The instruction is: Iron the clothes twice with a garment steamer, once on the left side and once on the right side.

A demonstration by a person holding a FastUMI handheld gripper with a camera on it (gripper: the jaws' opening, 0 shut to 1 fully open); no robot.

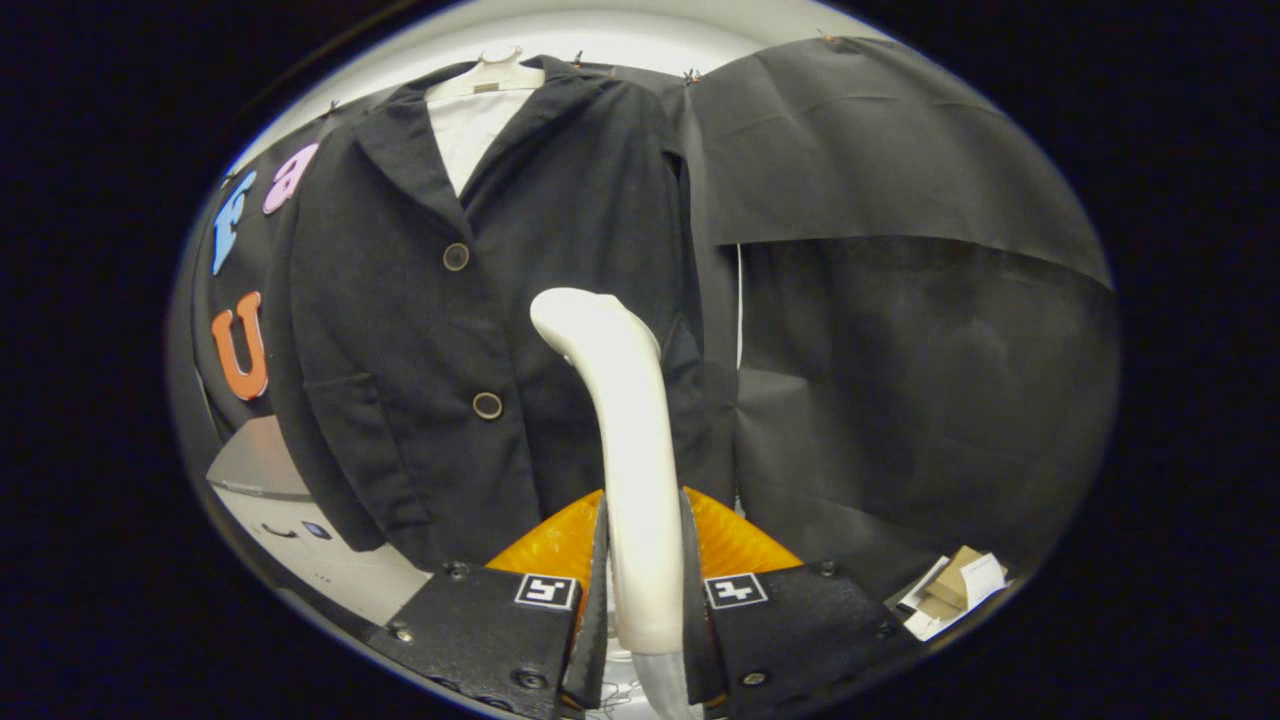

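The gripper (642,590) has both fingers pressed on the white garment steamer (625,440), which stands upright between them. Beyond it, a black jacket (470,320) hangs on a white hanger (495,75), its head near the jacket's front.

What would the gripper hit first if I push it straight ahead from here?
Probably the black jacket: the steamer held in the gripper points its head at the front panel. How far off it hangs is unclear.

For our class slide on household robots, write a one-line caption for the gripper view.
Tongs shut on a white garment steamer, its head raised before a dark jacket on a hanger.
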